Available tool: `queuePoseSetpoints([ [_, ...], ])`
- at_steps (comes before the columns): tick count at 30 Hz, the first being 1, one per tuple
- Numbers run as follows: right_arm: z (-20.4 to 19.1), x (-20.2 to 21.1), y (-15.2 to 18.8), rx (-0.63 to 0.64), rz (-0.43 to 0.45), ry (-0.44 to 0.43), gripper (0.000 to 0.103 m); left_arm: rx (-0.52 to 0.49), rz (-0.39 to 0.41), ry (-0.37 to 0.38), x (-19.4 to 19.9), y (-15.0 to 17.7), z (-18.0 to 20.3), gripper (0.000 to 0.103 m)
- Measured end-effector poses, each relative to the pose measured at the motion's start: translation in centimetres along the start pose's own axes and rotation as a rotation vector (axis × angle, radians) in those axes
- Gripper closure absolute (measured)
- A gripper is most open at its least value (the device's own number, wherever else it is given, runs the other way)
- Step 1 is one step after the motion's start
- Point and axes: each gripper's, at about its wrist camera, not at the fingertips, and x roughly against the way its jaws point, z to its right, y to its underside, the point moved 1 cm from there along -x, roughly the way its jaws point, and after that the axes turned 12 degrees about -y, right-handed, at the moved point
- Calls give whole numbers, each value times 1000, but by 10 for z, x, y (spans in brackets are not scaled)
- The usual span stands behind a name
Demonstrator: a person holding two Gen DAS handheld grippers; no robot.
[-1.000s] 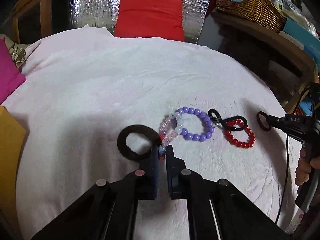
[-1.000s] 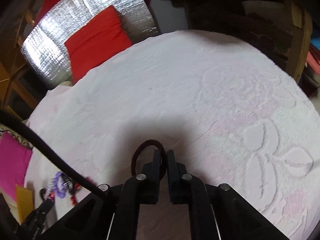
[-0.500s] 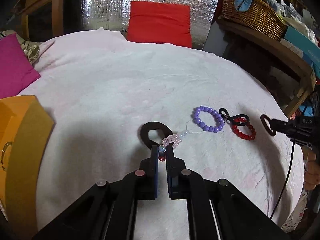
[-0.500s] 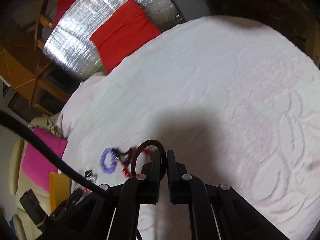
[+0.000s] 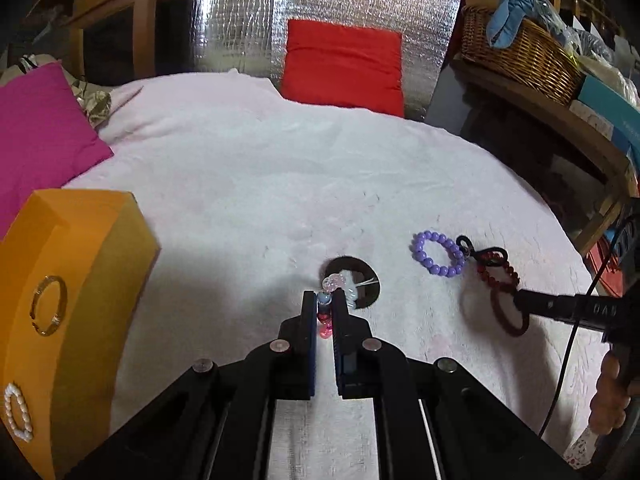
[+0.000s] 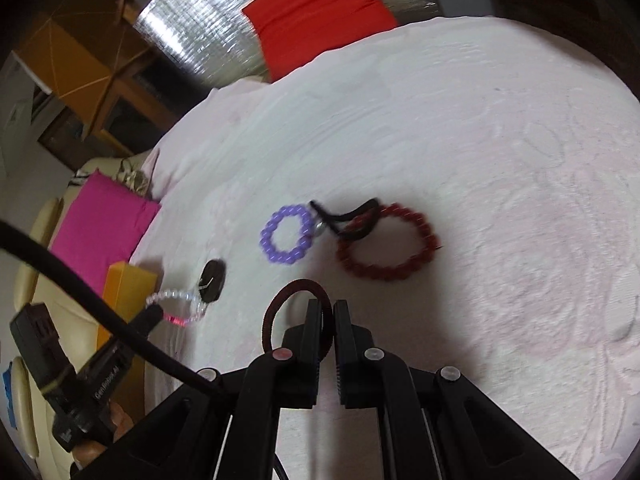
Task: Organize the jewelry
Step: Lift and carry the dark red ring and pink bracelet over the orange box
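Note:
My left gripper (image 5: 324, 304) is shut on a clear and pink bead bracelet (image 5: 334, 282), lifted above the white cloth; it also shows in the right wrist view (image 6: 180, 308). A black ring (image 5: 370, 286) lies beneath it. My right gripper (image 6: 328, 312) is shut on a dark maroon hair tie (image 6: 276, 312), seen in the left wrist view (image 5: 504, 312). A purple bead bracelet (image 5: 438, 254), a black hair tie (image 5: 474, 250) and a red bead bracelet (image 5: 500, 276) lie on the cloth. An orange box (image 5: 60, 300) at the left holds a gold bangle (image 5: 48, 306) and a pearl bracelet (image 5: 16, 410).
A magenta cushion (image 5: 36, 136) lies at the left edge of the cloth-covered table (image 5: 240, 184). A red cushion (image 5: 344, 64) leans on silver foil at the back. A wicker basket (image 5: 516, 60) sits on a shelf at the right.
My left gripper lifted the clear and pink bracelet off the purple one and carried it left toward the orange box. My right gripper swung the maroon hair tie over toward the other bracelets.

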Motion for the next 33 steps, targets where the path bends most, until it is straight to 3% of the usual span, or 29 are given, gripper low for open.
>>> queuePoseSetpoints([
  [21,-51,-28,20,82,-34,-50,96,84,80,-44,42,-2,-33,96],
  [33,-93,-46,41,158,-37,-79,96,207,177,-141,86,3,-96,96],
])
